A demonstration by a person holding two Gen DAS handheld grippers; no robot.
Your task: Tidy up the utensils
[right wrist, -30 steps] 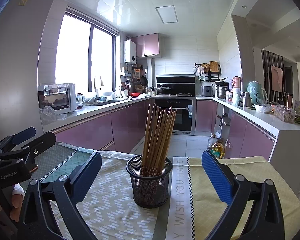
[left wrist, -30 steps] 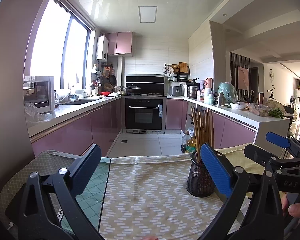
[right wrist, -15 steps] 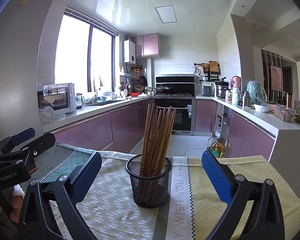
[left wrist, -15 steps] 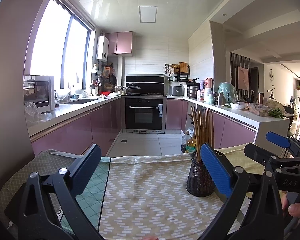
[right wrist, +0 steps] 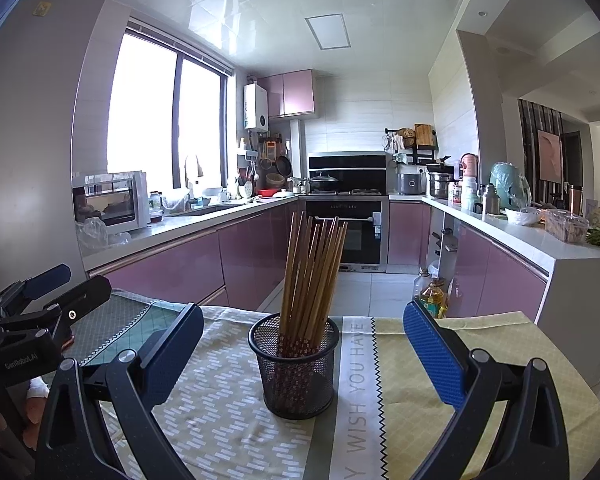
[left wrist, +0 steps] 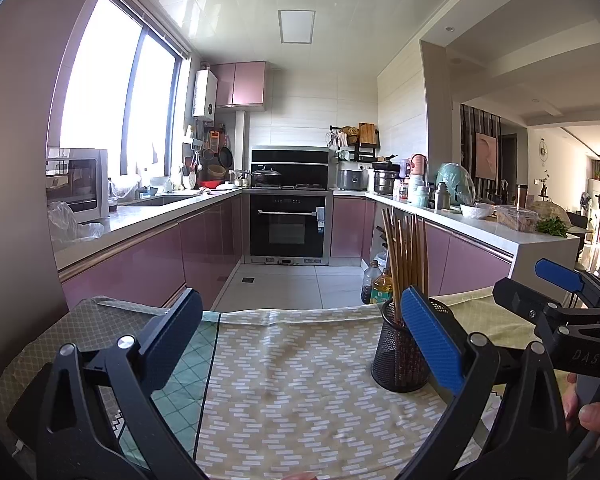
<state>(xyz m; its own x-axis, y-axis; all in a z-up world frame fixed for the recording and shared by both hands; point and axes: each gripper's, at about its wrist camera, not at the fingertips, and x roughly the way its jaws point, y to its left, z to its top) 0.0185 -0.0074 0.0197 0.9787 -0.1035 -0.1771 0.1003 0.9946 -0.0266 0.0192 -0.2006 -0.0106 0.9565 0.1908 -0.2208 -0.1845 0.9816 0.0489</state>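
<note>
Chopsticks [right wrist: 312, 264] standing in the mesh cup [right wrist: 296, 368], which sits on the cloth [right wrist: 220, 412] covering the bench, between the right tongs' [right wrist: 300, 354] fingers; left tongs [left wrist: 300, 338] off to its left.

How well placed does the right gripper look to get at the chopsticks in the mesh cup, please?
Probably well placed: the right gripper is open, the chopsticks stand straight ahead in the mesh cup, and only bare tablecloth lies between.
</note>
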